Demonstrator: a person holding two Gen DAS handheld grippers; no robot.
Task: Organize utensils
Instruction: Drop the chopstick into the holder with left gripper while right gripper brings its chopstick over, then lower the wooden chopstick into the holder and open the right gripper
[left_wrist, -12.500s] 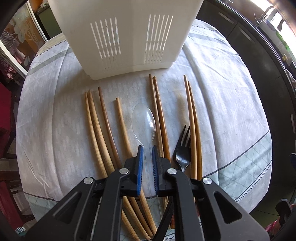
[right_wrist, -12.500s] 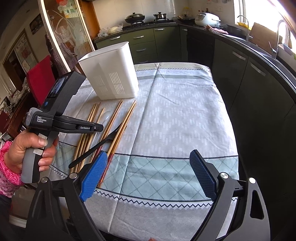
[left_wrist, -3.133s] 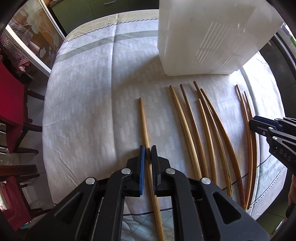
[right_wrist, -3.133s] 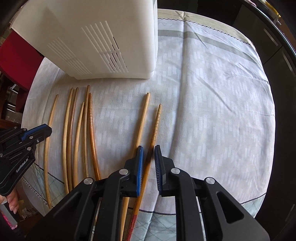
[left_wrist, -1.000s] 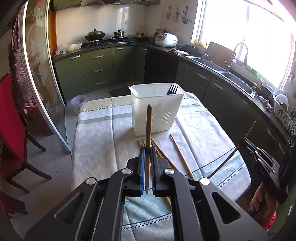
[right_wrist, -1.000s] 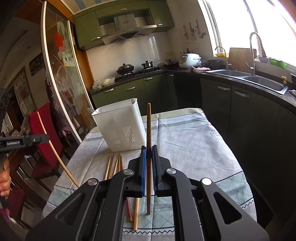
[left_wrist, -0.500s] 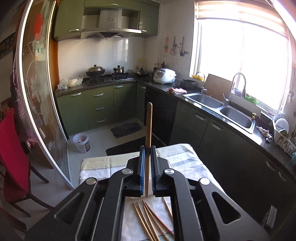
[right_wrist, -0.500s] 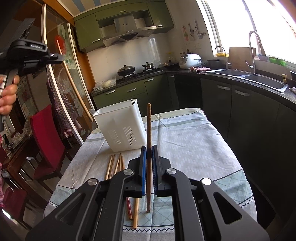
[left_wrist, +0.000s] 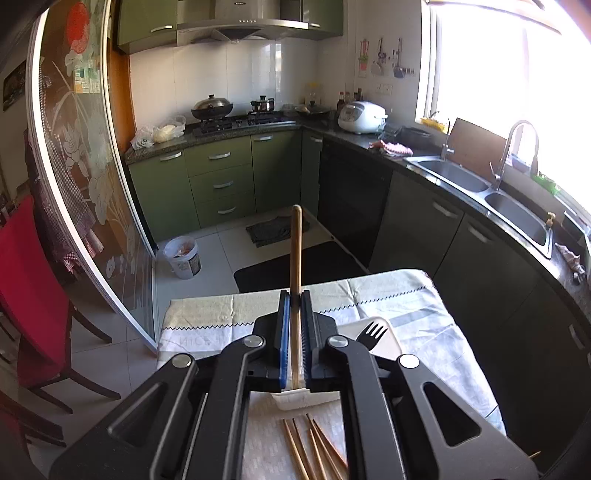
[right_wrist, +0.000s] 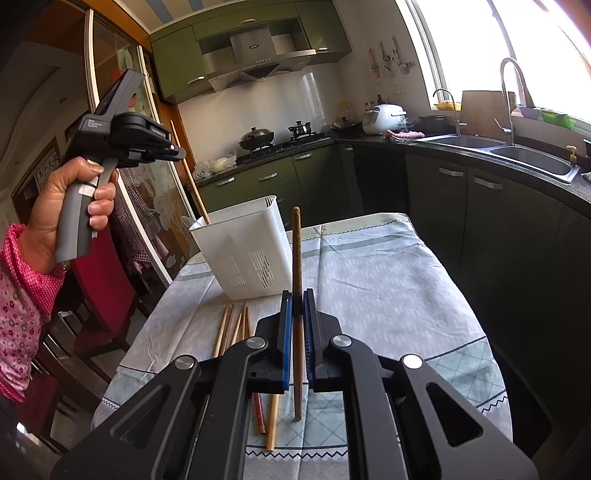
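- The chopstick (left_wrist: 296, 258) in the left gripper (left_wrist: 295, 314) is pale, smooth wood.
- The chopstick (right_wrist: 296, 266) in the right gripper (right_wrist: 297, 314) is darker, matt wood.
- Both grippers are matt black plastic; their pads (right_wrist: 285, 332) are blue and ribbed.
- The bin (right_wrist: 243, 251) ahead of the right gripper is smooth white plastic with slots.
- The tablecloth (right_wrist: 388, 295) below is matt printed cloth.
- The fork (left_wrist: 371, 334) is glossy black plastic.

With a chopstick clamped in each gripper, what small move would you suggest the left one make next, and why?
Probably lower the left gripper a little, then open its jaws. Its light wooden chopstick already slants down with its tip at the rim of the white slotted plastic utensil holder, so a short descent should seat it beside the black plastic fork.
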